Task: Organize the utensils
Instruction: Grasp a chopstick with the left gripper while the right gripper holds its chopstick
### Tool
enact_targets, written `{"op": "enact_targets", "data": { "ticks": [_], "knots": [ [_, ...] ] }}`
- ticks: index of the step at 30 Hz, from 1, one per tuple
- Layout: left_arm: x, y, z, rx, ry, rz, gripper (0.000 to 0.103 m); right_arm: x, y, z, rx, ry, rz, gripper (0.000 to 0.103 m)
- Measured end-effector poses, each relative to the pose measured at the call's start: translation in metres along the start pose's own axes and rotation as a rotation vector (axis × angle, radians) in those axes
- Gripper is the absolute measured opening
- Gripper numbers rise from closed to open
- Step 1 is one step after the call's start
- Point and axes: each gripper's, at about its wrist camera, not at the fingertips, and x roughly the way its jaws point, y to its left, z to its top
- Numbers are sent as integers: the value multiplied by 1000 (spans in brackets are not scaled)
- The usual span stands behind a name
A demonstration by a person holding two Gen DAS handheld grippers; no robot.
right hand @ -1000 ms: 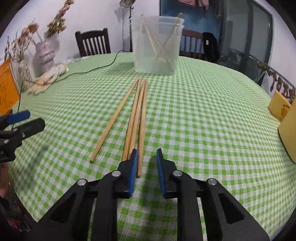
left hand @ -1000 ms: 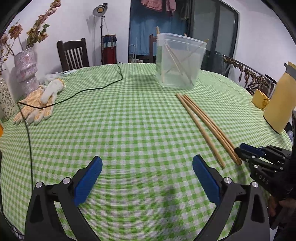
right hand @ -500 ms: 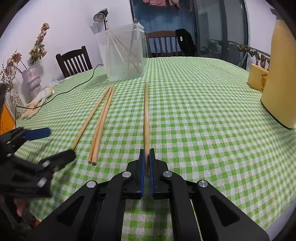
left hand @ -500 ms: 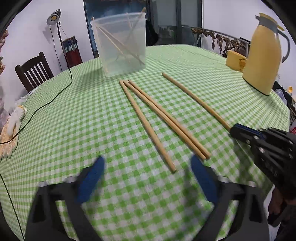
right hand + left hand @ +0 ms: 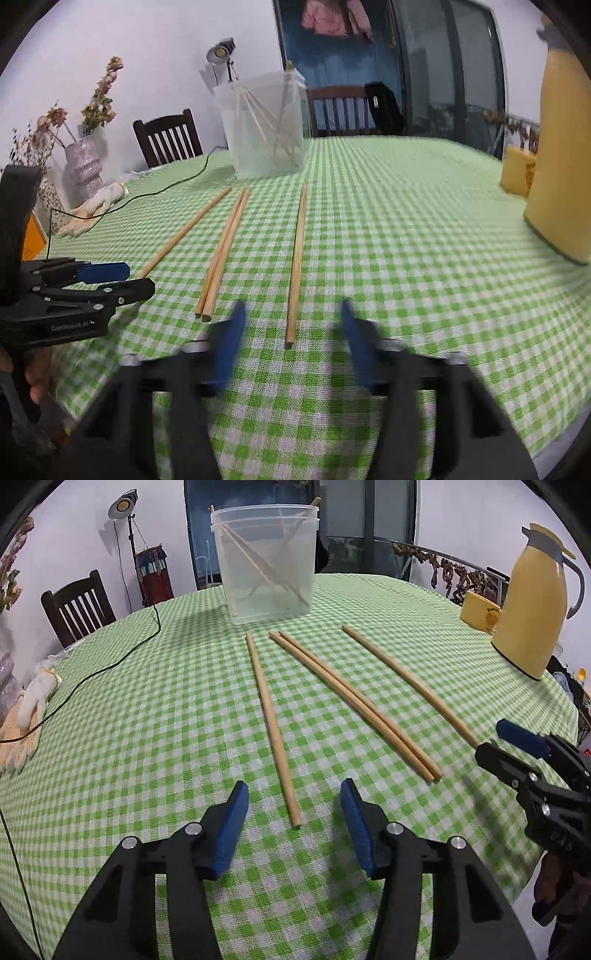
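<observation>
Nearest in the left wrist view, the left claw (image 5: 293, 808) stands apart with its jaws closing; the near end of the leftmost chopstick (image 5: 271, 727) lies between them, untouched by the blue pads. In the right wrist view, the right claw (image 5: 291, 325) (blurred) is likewise apart, its jaws opening, with the near tip of the rightmost chopstick (image 5: 297, 258) just ahead of the gap and unclamped. Between these two sticks lies a pair of chopsticks (image 5: 352, 701) side by side, touching along their length. All four rest flat on the green checked bench (image 5: 166, 709). Farther back stands a clear plastic tub (image 5: 266, 583) holding several more chopsticks leaning crosswise, and at the right edge a yellow jug (image 5: 532, 605).
</observation>
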Motion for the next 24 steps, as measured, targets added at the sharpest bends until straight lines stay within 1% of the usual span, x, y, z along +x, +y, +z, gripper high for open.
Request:
{"op": "enact_targets", "data": {
  "ticks": [2,3,4,5,6,8,9,10,11,12,14,18,24],
  "knots": [
    [1,0,0,-1,-2,-2,49,-2,2,-1,-29,-13,-28,53],
    [1,1,0,-3,-4,-2,46,0,2,-1,-35,-5,-32,52],
    [1,2,1,-10,-7,0,44,3,2,-1,-33,4,-33,46],
    [1,2,0,-13,-8,1,41,5,1,-1,-30,12,-34,35],
    [0,3,0,-15,-10,3,35,7,0,-2,-28,21,-35,30],
    [-1,2,-3,-3,-17,17,27,8,1,-3,-30,29,-45,25],
    [-2,2,-4,4,-19,16,19,6,1,-4,-35,30,-45,23],
    [-3,0,-4,15,-23,19,10,4,3,-4,-48,28,-53,17],
    [-3,0,-5,21,-25,30,3,3,3,-5,-54,27,-48,7],
    [-3,0,-5,23,-24,30,3,4,4,-4,-57,27,-37,5],
    [-5,2,-4,4,-15,20,2,4,9,-3,-79,33,-49,5],
    [-22,4,-4,-5,-46,-2,2,3,17,4,-103,42,-32,4],
    [-59,14,2,-9,-121,-18,2,-12,26,24,-127,-10,-20,4]
  ]
}}
